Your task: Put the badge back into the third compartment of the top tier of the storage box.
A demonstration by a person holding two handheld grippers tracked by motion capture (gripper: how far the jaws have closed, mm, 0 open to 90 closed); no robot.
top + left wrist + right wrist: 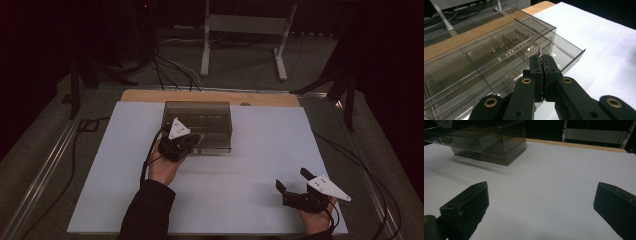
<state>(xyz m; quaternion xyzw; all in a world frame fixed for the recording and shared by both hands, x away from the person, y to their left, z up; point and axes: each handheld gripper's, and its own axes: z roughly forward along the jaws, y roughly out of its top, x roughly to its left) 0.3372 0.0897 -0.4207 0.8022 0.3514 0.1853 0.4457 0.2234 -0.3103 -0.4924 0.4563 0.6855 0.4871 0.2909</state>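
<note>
A small silvery chain [539, 52] was pinched in the left claw [541, 58], held over the open drawer [571, 58] of the smoky clear box [200, 120] mid-bench. The right claw [295, 181] rested wide, well apart on the white bench [260, 165].

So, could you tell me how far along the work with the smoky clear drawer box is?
Done: the drawer of the drawer box stands pulled out. In hand: the left gripper is shut on a small silvery chain-like piece, held over the drawer. Left: probably releasing it inside and closing the drawer. The right gripper waits open over the white sheet.
</note>
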